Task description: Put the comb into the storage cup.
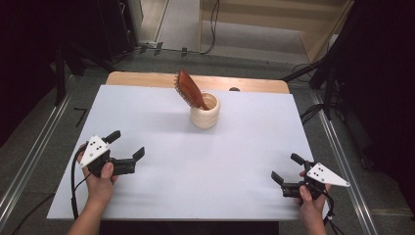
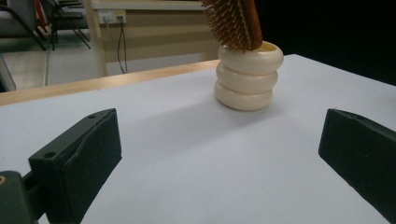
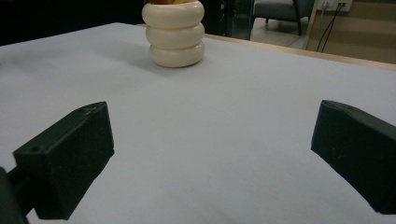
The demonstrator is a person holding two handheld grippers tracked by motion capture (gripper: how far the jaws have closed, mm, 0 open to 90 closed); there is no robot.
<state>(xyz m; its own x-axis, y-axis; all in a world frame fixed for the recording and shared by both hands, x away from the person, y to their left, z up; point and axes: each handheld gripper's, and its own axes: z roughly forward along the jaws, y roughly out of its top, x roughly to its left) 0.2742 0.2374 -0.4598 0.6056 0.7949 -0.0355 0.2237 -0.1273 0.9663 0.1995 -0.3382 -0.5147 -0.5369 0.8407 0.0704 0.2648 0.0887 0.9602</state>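
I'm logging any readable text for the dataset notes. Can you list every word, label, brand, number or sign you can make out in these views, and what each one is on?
None can be read.
The cream ribbed cup, the wooden hairbrush standing in it and the white table sheet carry no print.
The grey plates on the left hand-held gripper and right hand-held gripper show only small holes, no lettering.
The wall socket plate in the left gripper view is too blurred to read.

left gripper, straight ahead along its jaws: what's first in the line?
Likely the cream ribbed holder with the wooden hairbrush in it. It sits just right of centre between the open jaws of the left gripper, bare white table before it; exact depth is unclear.
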